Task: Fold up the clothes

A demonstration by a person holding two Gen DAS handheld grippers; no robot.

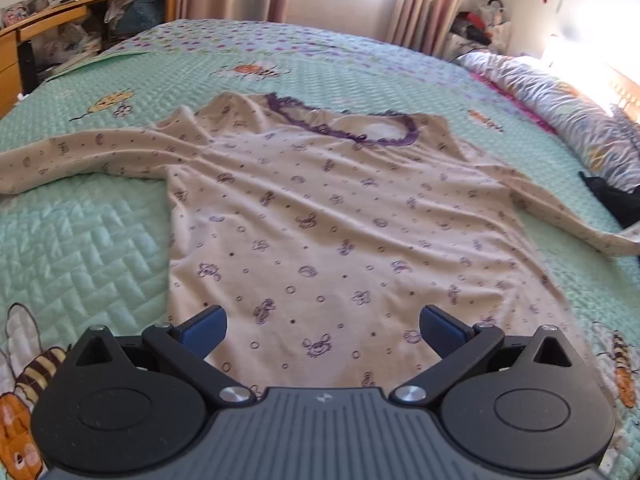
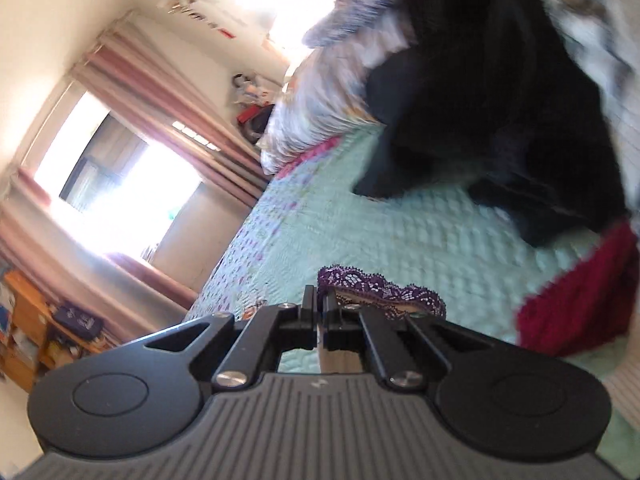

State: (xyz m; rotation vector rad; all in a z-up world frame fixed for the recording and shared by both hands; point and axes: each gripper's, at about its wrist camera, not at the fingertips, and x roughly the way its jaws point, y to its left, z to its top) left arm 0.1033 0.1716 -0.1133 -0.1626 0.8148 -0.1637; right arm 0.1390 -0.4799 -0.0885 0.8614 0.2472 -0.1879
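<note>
The pale printed top (image 1: 328,216) is spread flat on the bed (image 1: 80,248) ahead of the wide-open left claw (image 1: 323,330), while its lace neckline (image 2: 380,292) is pinched in the closed right claw (image 2: 320,312), best lifted evenly.

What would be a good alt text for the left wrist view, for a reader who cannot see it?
A cream long-sleeved top with small purple prints and a purple lace collar lies spread flat on a green quilted bed cover. The left gripper hovers over its lower hem with jaws wide open, holding nothing. Behind are curtains, a bright window and a cluttered wooden desk.
</note>
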